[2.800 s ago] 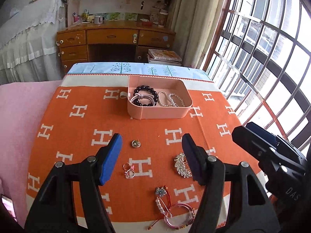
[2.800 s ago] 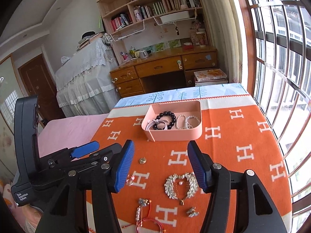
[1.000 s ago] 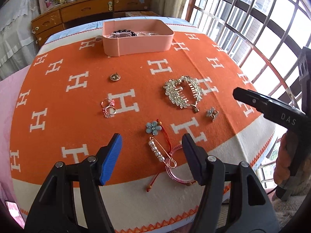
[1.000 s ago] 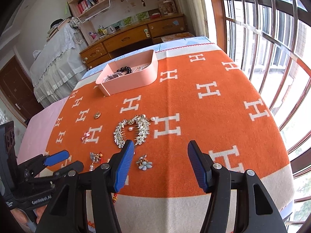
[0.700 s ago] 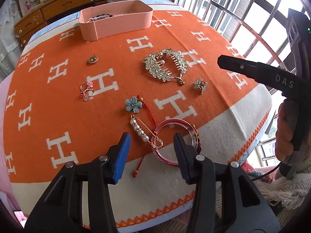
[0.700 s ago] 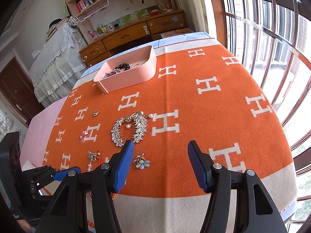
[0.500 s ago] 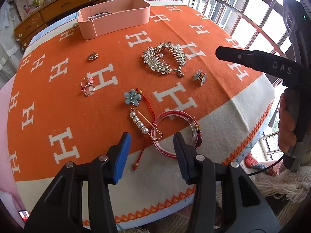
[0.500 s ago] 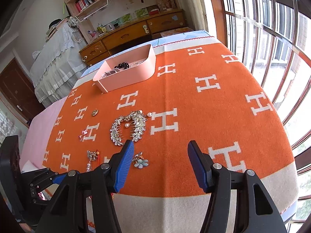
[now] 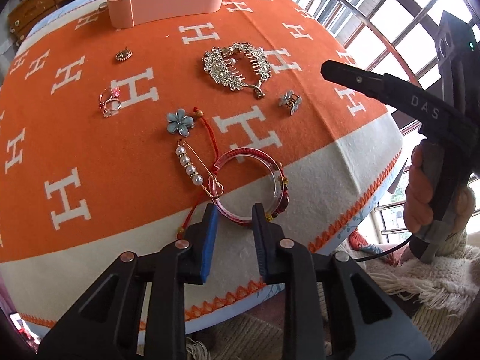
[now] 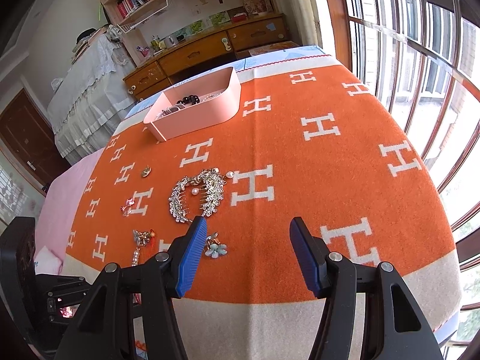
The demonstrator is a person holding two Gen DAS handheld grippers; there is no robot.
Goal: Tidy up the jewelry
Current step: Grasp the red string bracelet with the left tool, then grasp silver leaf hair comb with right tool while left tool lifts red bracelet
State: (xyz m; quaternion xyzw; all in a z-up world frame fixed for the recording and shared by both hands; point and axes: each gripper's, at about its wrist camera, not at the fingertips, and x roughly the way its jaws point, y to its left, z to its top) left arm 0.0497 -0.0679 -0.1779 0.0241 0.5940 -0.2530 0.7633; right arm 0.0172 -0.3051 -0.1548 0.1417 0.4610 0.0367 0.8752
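The left tool (image 9: pixel 232 211) is seen lowered over the near arc of the red bangle (image 9: pixel 250 187), which lies at the near edge of the orange cloth (image 9: pixel 300 138) on the worktop. Its jaws have just been closing and now stand narrow, with the bangle's rim between them; whether the pads press on it cannot be told. Beside the bangle, on its left, a pearl pin (image 9: pixel 189 165) is laid, with a blue flower (image 9: pixel 179 121) just beyond it. Farther from the bangle, a leaf-shaped comb (image 9: pixel 237 67) and the pink box (image 9: pixel 165 3) are found. The right tool (image 10: pixel 249 231) is held about half open and empty above the cloth.
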